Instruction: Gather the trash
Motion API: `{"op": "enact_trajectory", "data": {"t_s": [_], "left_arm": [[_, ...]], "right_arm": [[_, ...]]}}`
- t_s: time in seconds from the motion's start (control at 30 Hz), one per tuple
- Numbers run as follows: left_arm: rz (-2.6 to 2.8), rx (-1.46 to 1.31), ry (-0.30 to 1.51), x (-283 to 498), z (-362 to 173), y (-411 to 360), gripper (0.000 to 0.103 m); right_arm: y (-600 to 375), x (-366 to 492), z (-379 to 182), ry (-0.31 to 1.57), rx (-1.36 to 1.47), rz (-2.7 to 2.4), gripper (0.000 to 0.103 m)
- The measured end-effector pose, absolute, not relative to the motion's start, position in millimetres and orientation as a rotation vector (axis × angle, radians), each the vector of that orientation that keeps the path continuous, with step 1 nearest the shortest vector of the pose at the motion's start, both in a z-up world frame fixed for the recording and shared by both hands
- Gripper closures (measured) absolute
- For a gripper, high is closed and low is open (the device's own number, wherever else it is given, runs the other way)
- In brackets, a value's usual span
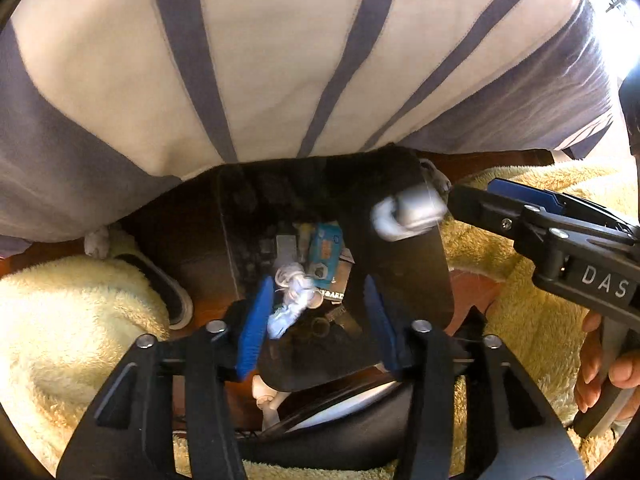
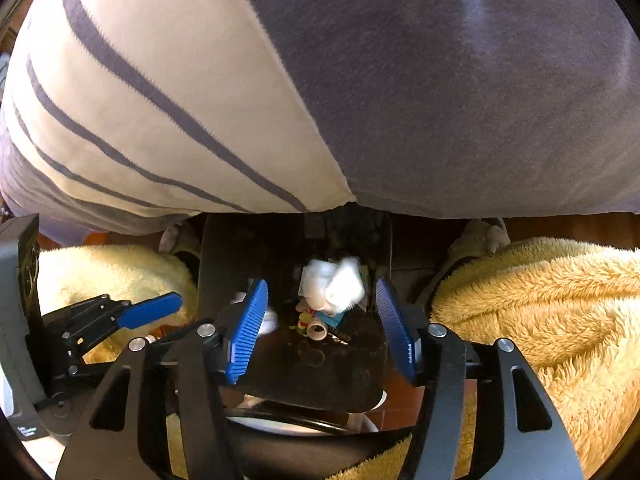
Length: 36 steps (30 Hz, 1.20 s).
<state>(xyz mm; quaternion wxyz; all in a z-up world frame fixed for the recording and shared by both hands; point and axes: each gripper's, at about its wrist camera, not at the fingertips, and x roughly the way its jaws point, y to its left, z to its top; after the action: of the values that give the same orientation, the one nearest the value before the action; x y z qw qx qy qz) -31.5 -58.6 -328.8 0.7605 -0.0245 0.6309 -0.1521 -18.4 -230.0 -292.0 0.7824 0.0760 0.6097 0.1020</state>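
Over the bin (image 1: 400,240), we hold both grippers pointing steeply down so the trash drops inside. The left gripper (image 1: 320,320) is open; a white tissue (image 1: 294,300) hangs at its left pad. The right gripper (image 2: 320,320) is open and empty; beyond it, a blurred white wad (image 2: 340,284) seems to fall onto wrappers.
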Motion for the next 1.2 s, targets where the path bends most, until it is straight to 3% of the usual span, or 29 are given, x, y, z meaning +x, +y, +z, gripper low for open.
{"op": "enact_trajectory", "data": {"t_s": [0.17,0.23,0.3,0.67,1.2], "left_arm": [[-0.288,-0.039,1.280,-35.8,-299.6,-52.9,0.027],[-0.283,-0.039,1.235,-37.3,-283.7,-49.6,0.017],[-0.279,-0.051,1.186,-39.1,-266.7,-44.0,0.008],[-0.212,-0.002,0.782,-31.8,-117.1,-28.7,0.008],[-0.103,0.025,0.465,-22.0,24.7,-27.4,0.008]], "right_arm": [[-243.7,-21.4,-276.7,1.262,0.193,0.186,0.021],[-250.2,-22.8,-264.3,1.227,0.199,0.171,0.008],[-255.3,-23.9,-251.0,1.188,0.198,0.159,0.007],[-278.4,-16.9,-116.6,0.812,0.096,0.080,0.003],[-281.3,-10.2,30.8,0.460,0.035,0.018,0.003]]}}
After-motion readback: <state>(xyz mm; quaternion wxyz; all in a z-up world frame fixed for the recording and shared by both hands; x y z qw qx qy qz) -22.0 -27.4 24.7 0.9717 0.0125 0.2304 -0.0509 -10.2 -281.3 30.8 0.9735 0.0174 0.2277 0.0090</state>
